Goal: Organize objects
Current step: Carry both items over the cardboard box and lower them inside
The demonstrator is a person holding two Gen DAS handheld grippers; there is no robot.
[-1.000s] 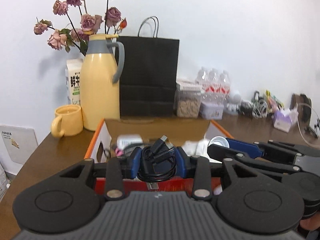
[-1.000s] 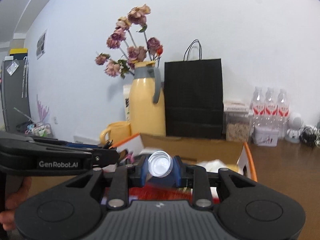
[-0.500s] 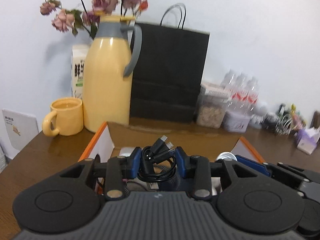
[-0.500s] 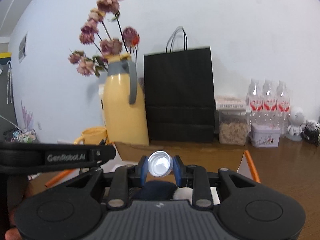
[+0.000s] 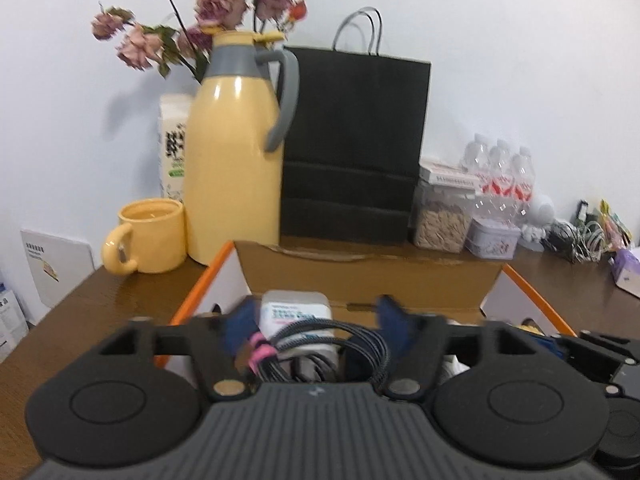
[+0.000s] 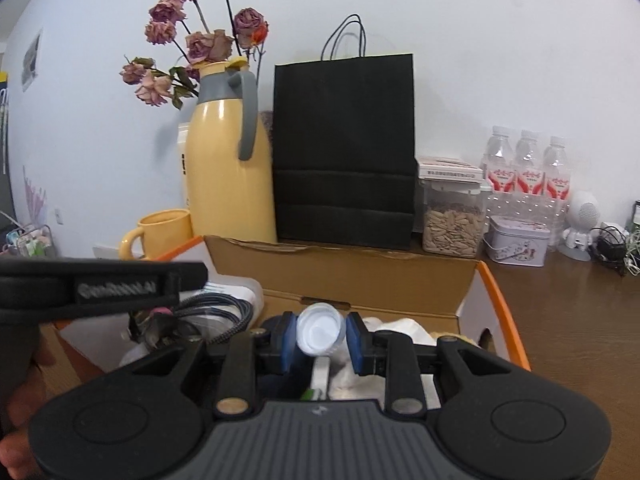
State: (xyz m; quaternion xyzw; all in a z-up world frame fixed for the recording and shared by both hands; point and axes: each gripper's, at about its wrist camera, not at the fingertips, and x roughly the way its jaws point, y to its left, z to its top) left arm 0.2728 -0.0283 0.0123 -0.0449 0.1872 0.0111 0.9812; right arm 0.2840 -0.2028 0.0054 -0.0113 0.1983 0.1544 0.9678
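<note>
My left gripper [image 5: 316,316] hangs over the orange-rimmed cardboard box [image 5: 360,276]. Its jaws are opening wide and nothing is gripped. The black braided cable coil [image 5: 340,346] with a pink tie lies loose below and between the blue pads, on a white packet [image 5: 296,310]. My right gripper [image 6: 320,340] is over the same box [image 6: 340,276], and its jaws are opening. A small white-capped bottle [image 6: 320,332] sits between the pads, with a sliver of gap on its right. The cable [image 6: 218,312] also shows under the left gripper's black housing [image 6: 116,288].
Behind the box stand a yellow thermos jug [image 5: 236,152], a yellow mug [image 5: 148,236], a black paper bag [image 5: 356,144], a seed jar [image 6: 452,224], water bottles [image 6: 528,168] and a tin [image 6: 516,242]. Tangled cords [image 5: 576,236] lie far right. White cloth [image 6: 400,328] fills the box's right side.
Both grippers came forward and down over the box. The left jaws spread wide and the cable coil dropped out of them. The right pads eased slightly apart around the bottle.
</note>
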